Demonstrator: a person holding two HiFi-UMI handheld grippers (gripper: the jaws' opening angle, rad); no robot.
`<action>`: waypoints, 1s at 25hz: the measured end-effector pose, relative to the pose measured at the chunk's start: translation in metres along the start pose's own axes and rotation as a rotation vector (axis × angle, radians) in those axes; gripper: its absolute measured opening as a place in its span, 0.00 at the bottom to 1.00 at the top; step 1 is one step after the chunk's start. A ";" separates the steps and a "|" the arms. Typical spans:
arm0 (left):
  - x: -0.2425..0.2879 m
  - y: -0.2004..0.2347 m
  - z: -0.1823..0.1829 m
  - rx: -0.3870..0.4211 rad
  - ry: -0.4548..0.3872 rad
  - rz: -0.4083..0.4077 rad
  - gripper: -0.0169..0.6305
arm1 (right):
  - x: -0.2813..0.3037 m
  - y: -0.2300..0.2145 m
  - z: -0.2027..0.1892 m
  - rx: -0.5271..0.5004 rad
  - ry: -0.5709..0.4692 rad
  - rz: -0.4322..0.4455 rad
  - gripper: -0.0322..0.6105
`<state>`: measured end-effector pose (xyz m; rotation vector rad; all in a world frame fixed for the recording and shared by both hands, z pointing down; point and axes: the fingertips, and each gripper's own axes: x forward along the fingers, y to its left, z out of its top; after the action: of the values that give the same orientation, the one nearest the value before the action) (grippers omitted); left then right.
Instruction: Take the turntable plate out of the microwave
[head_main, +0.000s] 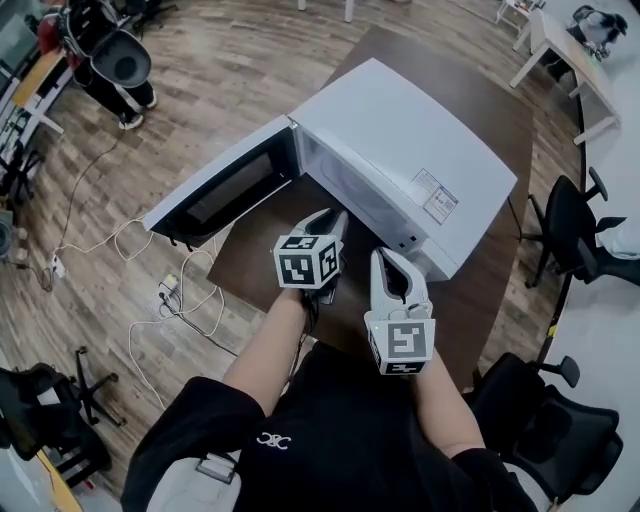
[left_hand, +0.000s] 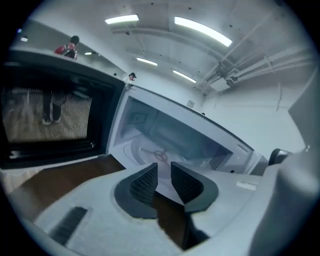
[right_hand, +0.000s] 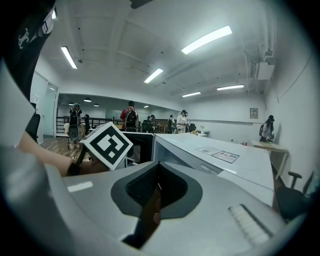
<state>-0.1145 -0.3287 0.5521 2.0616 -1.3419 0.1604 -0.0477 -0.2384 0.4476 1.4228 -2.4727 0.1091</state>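
The white microwave (head_main: 420, 150) stands on a dark brown table (head_main: 250, 265) with its door (head_main: 225, 190) swung wide open to the left. In the left gripper view the clear glass turntable plate (left_hand: 142, 150) lies flat on the cavity floor, its hub showing through. My left gripper (left_hand: 164, 170) points into the cavity opening just in front of it, open, with nothing between its pads. In the head view the left gripper (head_main: 335, 220) is at the opening, and the plate is hidden there. My right gripper (head_main: 385, 258) hangs beside it by the microwave's front right corner, shut and empty (right_hand: 159, 182).
The open door (left_hand: 50, 120) blocks the left side. Cables and a power strip (head_main: 170, 290) lie on the wood floor at the left. Black office chairs (head_main: 570, 225) stand at the right beside a white desk (head_main: 615, 300). People stand far off in the room.
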 end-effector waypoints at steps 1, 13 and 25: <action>0.007 0.003 -0.002 -0.065 -0.002 -0.027 0.17 | 0.000 -0.001 -0.002 0.000 0.006 -0.003 0.06; 0.079 0.084 0.005 -0.592 -0.026 -0.140 0.17 | 0.003 -0.011 -0.028 0.027 0.073 -0.048 0.06; 0.117 0.106 0.006 -0.729 0.062 -0.168 0.20 | 0.005 -0.012 -0.031 -0.007 0.105 -0.104 0.06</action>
<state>-0.1515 -0.4488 0.6471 1.5144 -0.9810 -0.2974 -0.0333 -0.2425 0.4780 1.4998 -2.3090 0.1496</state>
